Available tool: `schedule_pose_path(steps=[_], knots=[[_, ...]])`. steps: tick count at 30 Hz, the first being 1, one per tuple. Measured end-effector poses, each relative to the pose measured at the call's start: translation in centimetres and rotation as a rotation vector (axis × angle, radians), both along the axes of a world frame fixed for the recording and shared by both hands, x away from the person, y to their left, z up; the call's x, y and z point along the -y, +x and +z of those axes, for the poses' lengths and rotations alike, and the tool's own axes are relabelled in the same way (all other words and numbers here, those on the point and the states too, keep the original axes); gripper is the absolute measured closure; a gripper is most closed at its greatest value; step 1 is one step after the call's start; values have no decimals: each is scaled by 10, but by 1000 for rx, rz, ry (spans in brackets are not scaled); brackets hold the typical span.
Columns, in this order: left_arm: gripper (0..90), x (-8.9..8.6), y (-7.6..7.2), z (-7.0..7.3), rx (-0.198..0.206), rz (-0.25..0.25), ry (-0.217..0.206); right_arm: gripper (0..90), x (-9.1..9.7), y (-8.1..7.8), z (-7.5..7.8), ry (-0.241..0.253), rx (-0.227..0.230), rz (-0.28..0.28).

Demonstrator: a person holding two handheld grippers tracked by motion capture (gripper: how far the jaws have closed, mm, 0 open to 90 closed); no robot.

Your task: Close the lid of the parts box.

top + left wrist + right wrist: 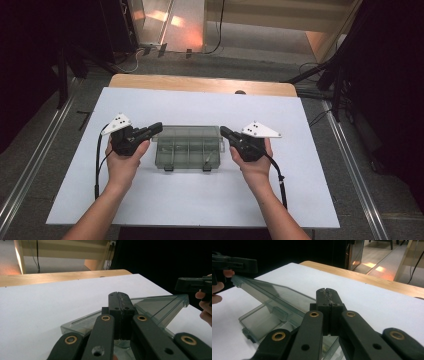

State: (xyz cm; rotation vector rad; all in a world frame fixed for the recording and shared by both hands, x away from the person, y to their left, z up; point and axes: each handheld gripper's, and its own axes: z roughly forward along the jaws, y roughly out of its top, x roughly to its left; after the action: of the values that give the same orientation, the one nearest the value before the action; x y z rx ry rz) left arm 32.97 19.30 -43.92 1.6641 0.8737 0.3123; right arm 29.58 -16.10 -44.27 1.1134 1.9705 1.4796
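A smoky clear plastic compartment box [187, 152] lies at the middle of the white board [200, 200], with two latches on its near side. Its lid [274, 293] is tilted up off the base [259, 320]. My left gripper [158, 126] is shut, and its tip is at the lid's left end. My right gripper [223, 131] is also shut, with its tip at the lid's right end. The left gripper view has the closed jaws of my left gripper [118, 293] over the lid [160, 306], and my right gripper [181, 285] at its far corner. My right gripper [327, 290] faces my left gripper [249, 265]. I cannot tell whether either tip touches the lid.
The white board rests on a wooden table [200, 84] whose far edge shows beyond it. Metal rails [350, 160] run along the floor on both sides. Dark stands and cables stand at the far left and right.
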Motion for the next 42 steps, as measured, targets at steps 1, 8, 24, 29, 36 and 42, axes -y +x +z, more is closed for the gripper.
schedule_pose_path(steps=[1,8,24,29,36,42], knots=[[900,0,-1,-1,3,0,0,900,-1,-2,-1,-9,5,2],[900,2,-15,-9,20,10,7,900,-6,-15,-12,-14,4,19],[900,2,-36,-36,36,44,40,900,-6,-27,-37,0,-20,31],[900,0,-41,-44,39,58,57,900,-8,-30,-43,-10,-32,36],[900,-2,-44,-53,20,67,60,900,-8,-35,-52,-25,-47,35],[900,-1,-48,-57,5,68,98,900,-11,-37,-62,-52,-63,41]])
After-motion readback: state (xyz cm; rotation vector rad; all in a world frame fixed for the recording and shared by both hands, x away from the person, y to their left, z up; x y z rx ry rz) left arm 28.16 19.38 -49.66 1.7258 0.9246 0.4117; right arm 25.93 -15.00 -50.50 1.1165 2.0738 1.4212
